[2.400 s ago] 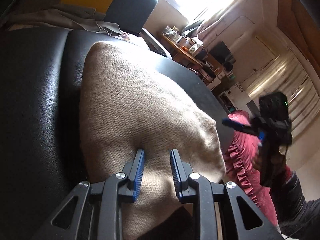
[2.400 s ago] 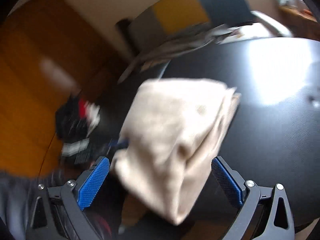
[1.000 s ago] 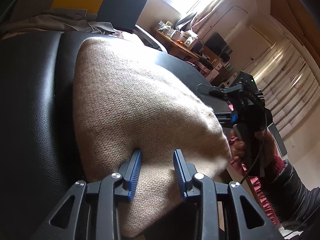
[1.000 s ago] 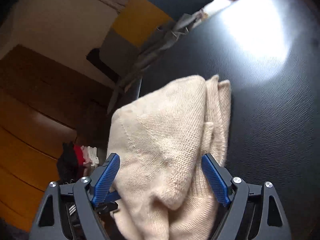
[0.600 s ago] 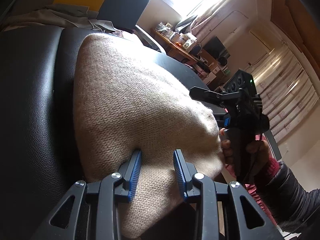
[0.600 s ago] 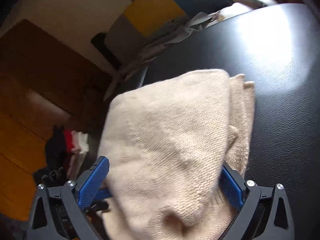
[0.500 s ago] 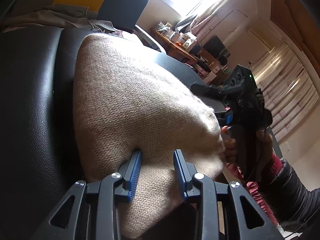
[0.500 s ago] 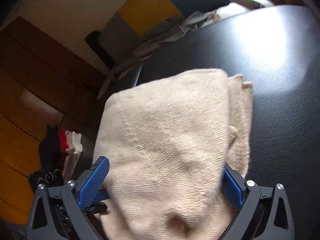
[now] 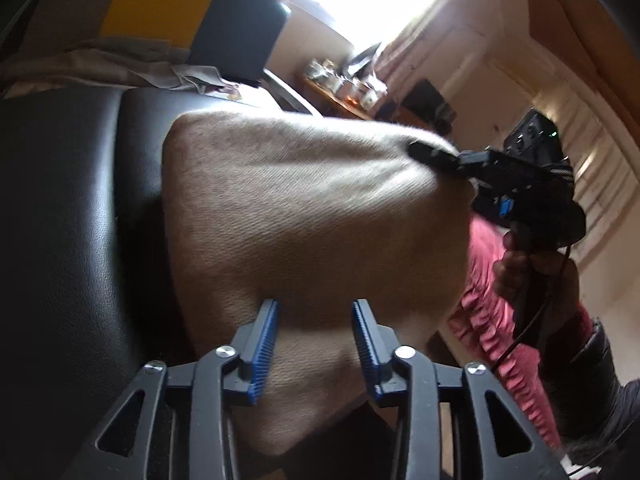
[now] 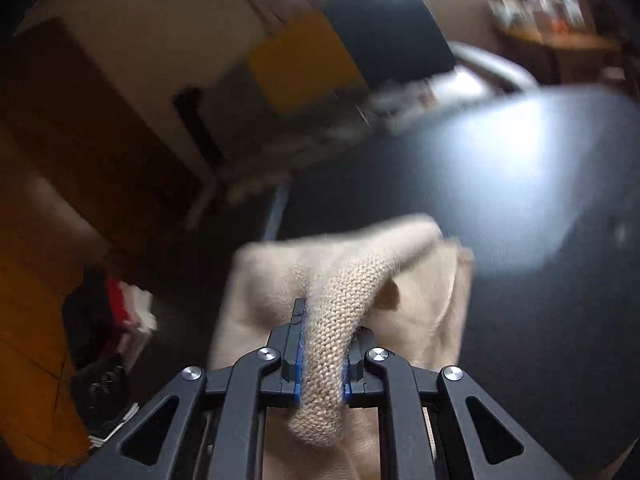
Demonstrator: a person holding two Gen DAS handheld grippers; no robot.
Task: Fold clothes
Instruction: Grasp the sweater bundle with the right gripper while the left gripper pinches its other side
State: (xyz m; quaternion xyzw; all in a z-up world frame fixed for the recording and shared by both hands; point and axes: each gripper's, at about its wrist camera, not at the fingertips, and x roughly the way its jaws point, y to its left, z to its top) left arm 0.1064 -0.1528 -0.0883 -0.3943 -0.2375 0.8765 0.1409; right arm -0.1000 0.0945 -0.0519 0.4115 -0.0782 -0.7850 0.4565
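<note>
Left wrist view: the left hand-held gripper [image 9: 314,314] sits at the near edge of a beige knitted sweater [image 9: 312,216]. Its jaws have just been opening; the two blue pads stand apart, the knit lies between them, and whether they press on it cannot be told. The sweater is folded into a thick bundle on a black leather surface [image 9: 68,208], with its near corner hanging past the edge toward the camera. At the far right corner of the bundle the right hand-held gripper [image 9: 430,154] has its black fingers on the fabric, and that corner stands raised. A hand [image 9: 536,276] with a dark padded sleeve holds the gripper's handle. Below it lies red ruffled cloth [image 9: 500,328]. Far left, a chair back [image 9: 240,32] in yellow and dark panels stands behind crumpled grey cloth [image 9: 132,64].

Right wrist view: the right hand-held gripper [image 10: 322,354] has just been closing and is pressed together on a ridge of the sweater [image 10: 340,320], the knit bunched up between the blue pads. The rest of the bundle hangs blurred below and to either side, over the black leather surface [image 10: 520,320]. A bright patch of light falls on the surface to the right. On the left, over an orange wooden floor [image 10: 36,360], lies a small heap of black, red and white clothes [image 10: 112,312].
</note>
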